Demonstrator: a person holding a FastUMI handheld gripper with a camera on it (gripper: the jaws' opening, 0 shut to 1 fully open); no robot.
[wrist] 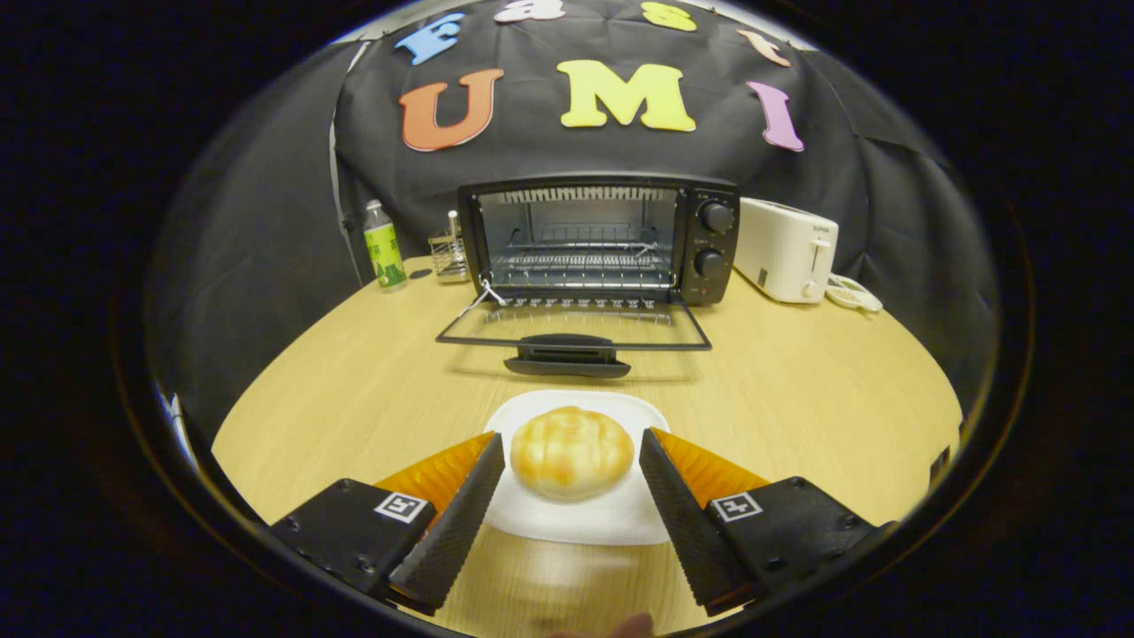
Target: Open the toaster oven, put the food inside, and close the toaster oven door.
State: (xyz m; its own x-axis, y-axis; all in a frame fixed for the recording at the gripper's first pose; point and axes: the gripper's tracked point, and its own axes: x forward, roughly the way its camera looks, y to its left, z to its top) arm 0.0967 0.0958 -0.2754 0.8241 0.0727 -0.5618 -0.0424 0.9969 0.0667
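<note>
golden bun (572,452) sits on a white plate (611,518) just before the open toaster oven (599,239), between the spread, empty fingers of the hand-held gripper (572,461). probably soft and light; pinch its sides gently.

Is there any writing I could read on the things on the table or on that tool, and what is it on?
Nothing is readable.
Toaster oven: marks by its knobs, too small to read.
White toaster: a tiny word near its top, too small.
Bottle: green label, blurred.
Gripper: square coded markers, no words; its fingers stand open either side of the bun on the white plate.
</note>
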